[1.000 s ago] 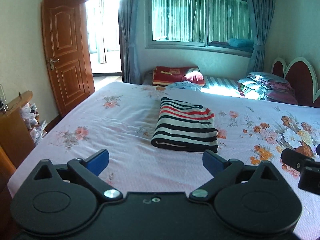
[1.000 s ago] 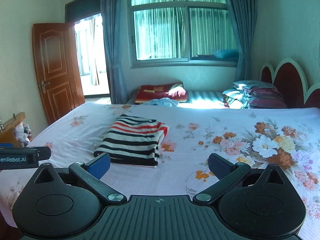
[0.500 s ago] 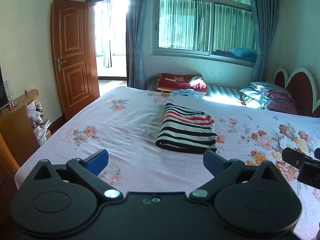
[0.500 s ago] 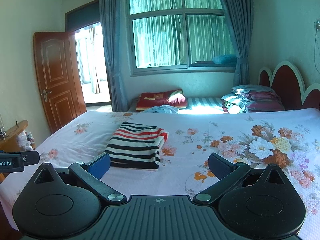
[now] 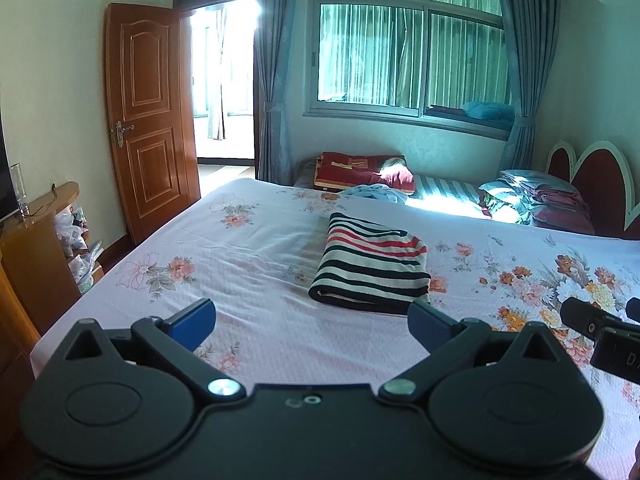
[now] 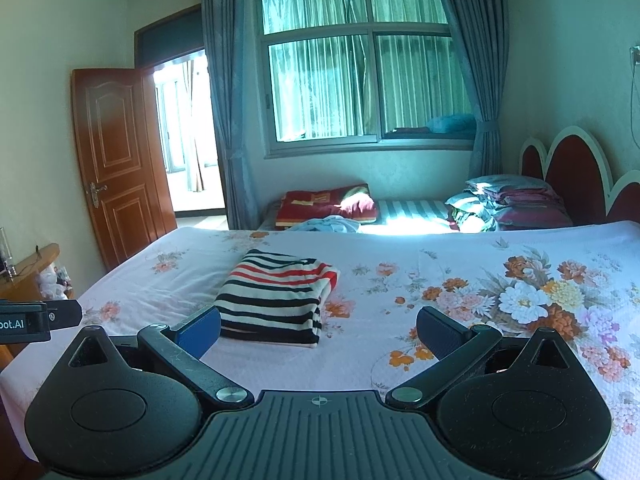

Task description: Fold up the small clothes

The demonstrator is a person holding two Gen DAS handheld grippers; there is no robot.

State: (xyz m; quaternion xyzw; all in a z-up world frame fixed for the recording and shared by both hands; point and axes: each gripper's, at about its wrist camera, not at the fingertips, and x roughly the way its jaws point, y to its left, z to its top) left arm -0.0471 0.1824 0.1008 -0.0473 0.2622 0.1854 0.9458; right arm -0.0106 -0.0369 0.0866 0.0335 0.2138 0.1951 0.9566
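**Both claws spread and empty; striped garment lies folded on the bed ahead**

The left claw (image 5: 311, 322) is released, its blue-padded fingers (image 5: 192, 317) splayed wide with nothing between them, held above the near part of the bed (image 5: 256, 256). The right claw (image 6: 318, 326) is likewise spread and empty, and a part of it shows at the right edge of the left wrist view.

Just beyond the fingertips, in the middle of the flowered sheet, lies the striped garment (image 5: 372, 270), black, white and red, already folded into a flat, thick rectangle. In the right wrist view it sits left of centre (image 6: 276, 298), its near edge close behind the left fingertip.

Judged from its look, it is a soft knit: light, limp, with no stiffness of its own, and likely to sag or fall open if lifted by one layer alone. It seems neither slippery nor fragile. The near edge shows the stacked layers and a rounded fold at the near left corner; a pinch there that takes every layer would probably hold the bundle together. Two holds on the near corners, one per claw, would keep it square.

Farther off, a blue garment (image 5: 376, 193) lies crumpled at the far edge of the bed, near a red blanket (image 5: 362, 168); folded bedding (image 5: 536, 200) is stacked by the headboard on the far right.
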